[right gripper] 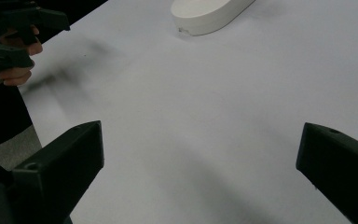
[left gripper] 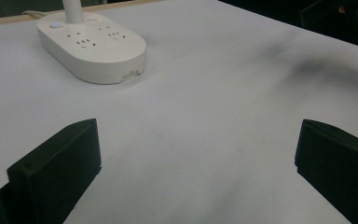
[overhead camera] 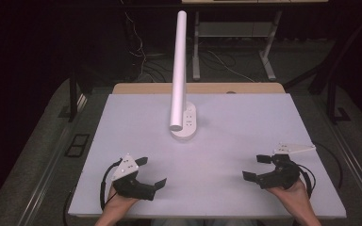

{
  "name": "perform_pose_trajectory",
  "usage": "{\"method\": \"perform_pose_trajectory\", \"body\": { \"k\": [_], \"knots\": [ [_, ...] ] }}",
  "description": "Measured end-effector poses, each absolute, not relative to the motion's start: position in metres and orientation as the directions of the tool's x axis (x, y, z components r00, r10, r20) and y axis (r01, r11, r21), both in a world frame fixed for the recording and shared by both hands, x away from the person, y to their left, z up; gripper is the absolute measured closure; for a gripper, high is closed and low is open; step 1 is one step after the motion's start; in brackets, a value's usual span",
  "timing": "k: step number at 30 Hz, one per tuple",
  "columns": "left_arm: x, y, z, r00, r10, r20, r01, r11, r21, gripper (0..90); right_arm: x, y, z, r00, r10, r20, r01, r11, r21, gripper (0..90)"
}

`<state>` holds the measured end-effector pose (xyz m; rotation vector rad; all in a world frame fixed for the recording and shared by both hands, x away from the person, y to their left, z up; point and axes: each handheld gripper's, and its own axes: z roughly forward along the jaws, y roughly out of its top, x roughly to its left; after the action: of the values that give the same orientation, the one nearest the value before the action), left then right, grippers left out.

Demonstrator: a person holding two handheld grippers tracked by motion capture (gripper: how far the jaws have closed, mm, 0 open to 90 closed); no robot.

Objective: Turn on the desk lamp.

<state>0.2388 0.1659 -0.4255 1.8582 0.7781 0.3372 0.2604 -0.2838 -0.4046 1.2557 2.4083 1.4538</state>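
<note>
Evidently the work has not begun in earnest: the white lamp base (overhead camera: 185, 123), an oval block with socket holes and small buttons on its top, sits untouched at the middle of the far half of the tabletop (overhead camera: 245, 127), and a long white tube (overhead camera: 178, 70) rises from it and leans toward the camera in the high view. The left claw (overhead camera: 152, 173) rests low near the front left edge with its jaws spread wide and nothing between them; in the left gripper view the same base (left gripper: 91, 46) lies ahead and to the left, well apart from the jaws. The right claw (overhead camera: 257, 167) sits near the front right edge, likewise spread and empty, with the base's rounded end (right gripper: 209, 15) far ahead in the right gripper view. Judged from this, the step in hand is a starting pose before any reach. A next move would call for carrying one claw forward across bare tabletop to the base, approaching low so as to clear the leaning tube. Counted: one lamp base, one tube, two claws, one tabletop.
</note>
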Motion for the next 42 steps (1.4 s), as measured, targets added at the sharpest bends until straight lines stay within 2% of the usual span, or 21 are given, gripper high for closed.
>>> {"method": "perform_pose_trajectory", "body": {
  "k": [42],
  "knots": [
    [0.238, 0.168, -0.425, 0.746, 0.654, -0.126, 0.36, -0.238, 0.902, 0.0, 0.324, -0.246, -0.37, -0.721, 0.627, 0.295, 0.588, 0.329, 0.739, 0.2]
  ]
}}
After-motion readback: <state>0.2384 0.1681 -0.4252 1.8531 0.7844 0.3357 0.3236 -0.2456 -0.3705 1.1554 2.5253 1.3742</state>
